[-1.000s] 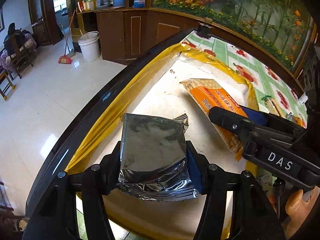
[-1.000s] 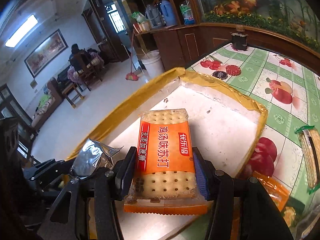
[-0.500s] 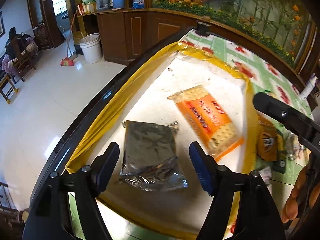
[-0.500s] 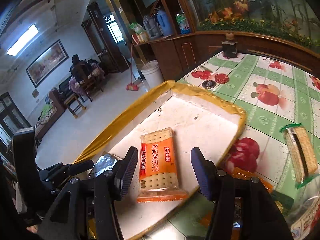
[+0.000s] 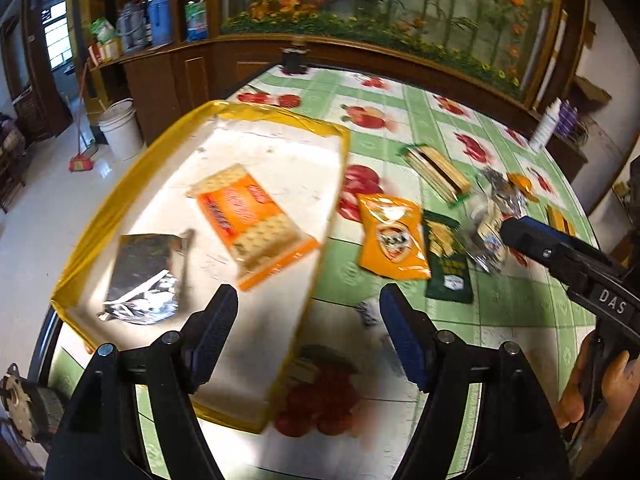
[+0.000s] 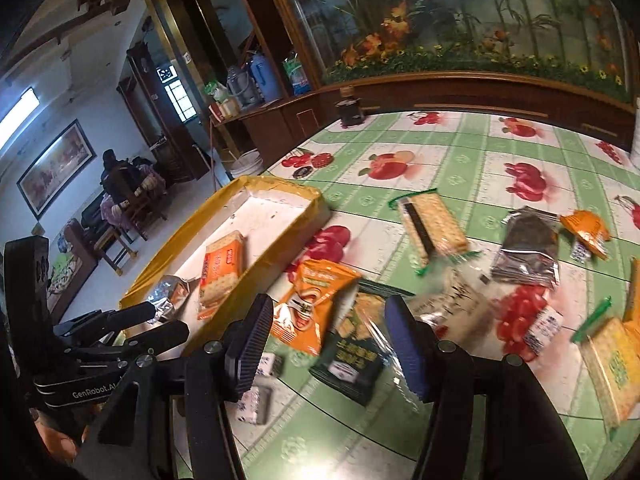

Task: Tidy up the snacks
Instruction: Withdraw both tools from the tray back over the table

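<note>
- Orange cracker pack flat on the white floor of the yellow-rimmed tray, near its middle, angled.
- Silver foil packet in the same tray, just beside the cracker pack toward the near-left corner, apart from it.
- Outside the tray, on the fruit-print green tablecloth: orange snack bag just beside the tray's right wall, overlapping a dark green cracker pack.
- Farther right: green-edged cracker pack, dark foil packet, clear-wrapped pack blurred, small orange wrapper, yellow cracker pack at the right edge.
- Small blue-and-white sweets near the right gripper's left finger.
- Left gripper released, empty, poised over the tray's near-right rim; nothing between the blue pads.
- Right gripper empty, jaws opening, above the orange snack bag and dark green pack, neither pressed by the pads.
- Hand on the right gripper's handle at the left-wrist view's right edge.
- Beyond the table: dark jar at its far edge, wooden cabinet with floral panel, white bucket, broom on the tiled floor.
</note>
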Action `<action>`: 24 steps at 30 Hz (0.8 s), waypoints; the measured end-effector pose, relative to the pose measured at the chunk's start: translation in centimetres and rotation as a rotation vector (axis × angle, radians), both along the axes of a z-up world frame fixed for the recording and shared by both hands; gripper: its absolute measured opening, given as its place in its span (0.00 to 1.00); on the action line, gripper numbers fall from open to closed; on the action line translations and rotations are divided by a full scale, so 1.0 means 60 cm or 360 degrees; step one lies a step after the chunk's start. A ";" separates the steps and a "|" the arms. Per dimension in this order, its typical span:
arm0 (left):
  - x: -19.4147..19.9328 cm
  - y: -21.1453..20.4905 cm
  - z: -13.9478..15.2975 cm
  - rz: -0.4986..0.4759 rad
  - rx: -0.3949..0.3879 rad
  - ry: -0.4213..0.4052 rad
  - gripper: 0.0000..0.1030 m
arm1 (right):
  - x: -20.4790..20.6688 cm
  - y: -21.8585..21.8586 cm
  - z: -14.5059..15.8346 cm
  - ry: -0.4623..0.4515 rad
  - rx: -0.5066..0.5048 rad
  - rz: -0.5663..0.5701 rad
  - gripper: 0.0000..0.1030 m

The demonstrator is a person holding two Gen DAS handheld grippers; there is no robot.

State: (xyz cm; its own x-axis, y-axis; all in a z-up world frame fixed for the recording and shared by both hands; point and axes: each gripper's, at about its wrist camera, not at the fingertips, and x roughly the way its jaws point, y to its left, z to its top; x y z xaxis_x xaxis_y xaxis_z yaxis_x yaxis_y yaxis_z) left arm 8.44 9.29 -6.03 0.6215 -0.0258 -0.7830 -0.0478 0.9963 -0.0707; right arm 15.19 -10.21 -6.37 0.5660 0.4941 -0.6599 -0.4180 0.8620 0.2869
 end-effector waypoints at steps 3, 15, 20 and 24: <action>-0.002 -0.023 -0.009 -0.0024 -0.0011 0.0038 0.71 | -0.020 -0.045 -0.001 -0.0028 -0.0063 -0.0065 0.59; -0.040 -0.088 -0.058 -0.0058 0.0040 0.0130 0.71 | -0.073 -0.183 -0.015 -0.0056 -0.0190 -0.0250 0.59; -0.030 -0.100 -0.076 -0.0058 0.0060 0.0193 0.71 | -0.067 -0.238 -0.035 -0.0054 -0.0297 -0.0330 0.59; -0.026 -0.101 -0.080 -0.0041 0.0091 0.0209 0.74 | -0.050 -0.271 -0.051 -0.0040 -0.0378 -0.0334 0.60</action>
